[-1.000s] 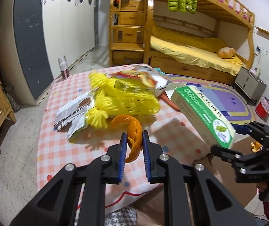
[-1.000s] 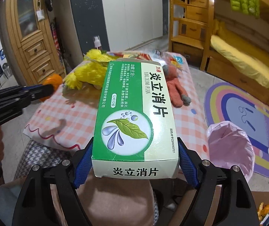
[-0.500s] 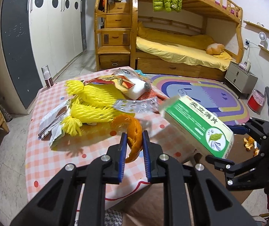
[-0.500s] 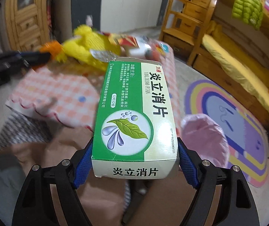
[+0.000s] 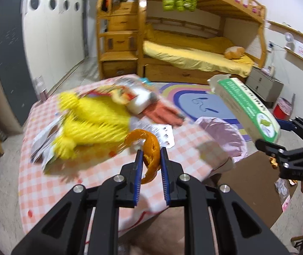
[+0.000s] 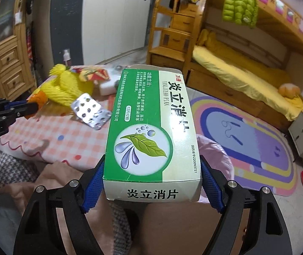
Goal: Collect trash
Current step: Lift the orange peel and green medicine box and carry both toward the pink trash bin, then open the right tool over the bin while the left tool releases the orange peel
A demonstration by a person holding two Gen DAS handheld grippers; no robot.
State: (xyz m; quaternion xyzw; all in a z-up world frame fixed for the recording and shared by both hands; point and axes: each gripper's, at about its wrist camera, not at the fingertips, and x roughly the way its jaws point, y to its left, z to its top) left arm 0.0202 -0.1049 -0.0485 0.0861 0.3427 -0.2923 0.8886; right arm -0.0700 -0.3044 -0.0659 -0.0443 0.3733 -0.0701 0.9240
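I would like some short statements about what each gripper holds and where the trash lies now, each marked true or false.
1. The left gripper is shut on a piece of orange peel. True.
2. The right gripper is empty. False: it holds a green and white medicine box between its blue pads.
3. An empty silver blister pack lies on the checked tablecloth. True.
4. The pink trash bag sits on top of the table. False: it stands on the floor beside the table edge.
5. The yellow foam fruit nets are already inside the bag. False: they lie on the table.
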